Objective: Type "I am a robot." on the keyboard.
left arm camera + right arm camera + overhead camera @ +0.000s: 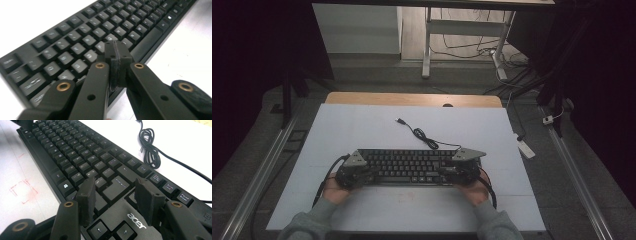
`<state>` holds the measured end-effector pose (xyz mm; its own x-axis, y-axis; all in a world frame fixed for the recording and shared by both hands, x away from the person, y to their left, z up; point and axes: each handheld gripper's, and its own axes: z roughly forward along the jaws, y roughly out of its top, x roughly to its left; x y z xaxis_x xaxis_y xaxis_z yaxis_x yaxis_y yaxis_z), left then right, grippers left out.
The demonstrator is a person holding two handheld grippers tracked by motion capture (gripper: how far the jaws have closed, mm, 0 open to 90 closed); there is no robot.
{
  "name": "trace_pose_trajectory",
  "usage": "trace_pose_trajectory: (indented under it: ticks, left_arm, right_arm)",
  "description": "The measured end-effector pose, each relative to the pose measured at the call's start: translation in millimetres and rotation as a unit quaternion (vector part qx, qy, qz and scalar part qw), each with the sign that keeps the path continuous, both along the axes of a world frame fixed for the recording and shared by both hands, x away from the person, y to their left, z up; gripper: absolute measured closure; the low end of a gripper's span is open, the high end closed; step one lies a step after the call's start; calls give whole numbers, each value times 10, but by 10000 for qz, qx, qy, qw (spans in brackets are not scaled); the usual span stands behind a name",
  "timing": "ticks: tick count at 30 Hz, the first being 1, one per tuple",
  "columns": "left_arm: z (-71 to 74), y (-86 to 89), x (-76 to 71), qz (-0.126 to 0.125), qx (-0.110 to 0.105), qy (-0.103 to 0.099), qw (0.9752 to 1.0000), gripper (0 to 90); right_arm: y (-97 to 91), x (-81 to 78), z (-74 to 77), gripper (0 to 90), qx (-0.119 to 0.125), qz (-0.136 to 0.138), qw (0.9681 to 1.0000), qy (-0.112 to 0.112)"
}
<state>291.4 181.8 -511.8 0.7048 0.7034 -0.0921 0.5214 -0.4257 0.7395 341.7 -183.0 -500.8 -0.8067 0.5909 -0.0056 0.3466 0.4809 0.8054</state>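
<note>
A black keyboard (412, 167) lies across the white table top, its cable (419, 134) curling away toward the back. My left gripper (370, 176) rests over the keyboard's left end. In the left gripper view the keyboard (75, 37) fills the background and the left gripper (116, 53) has its pads pressed together, nothing between them, hovering above the lower letter rows. My right gripper (446, 174) is over the right end. In the right gripper view its jaws (115, 185) stand apart above the enter key of the keyboard (75, 157), gripping nothing.
The white sheet (362, 130) covers a wooden table whose far edge (412, 99) shows behind it. A coiled bundle of the cable (150, 147) lies beyond the keyboard. Faint red marks (23, 191) sit on the sheet near the front. Desk legs and cables stand on the floor beyond.
</note>
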Motion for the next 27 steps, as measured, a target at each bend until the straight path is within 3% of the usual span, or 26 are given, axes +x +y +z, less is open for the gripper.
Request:
trace_pose_trajectory:
  ticks: [10,27]
  left_arm:
    - [-57,-224,30,-231,211,57,9995,890]
    - [-110,-357,48,-343,344,102,9988,891]
  right_arm:
    - [-10,5,-2,514,-1,-28,10000,-31]
    - [-13,12,-13,514,-75,-74,9999,-3]
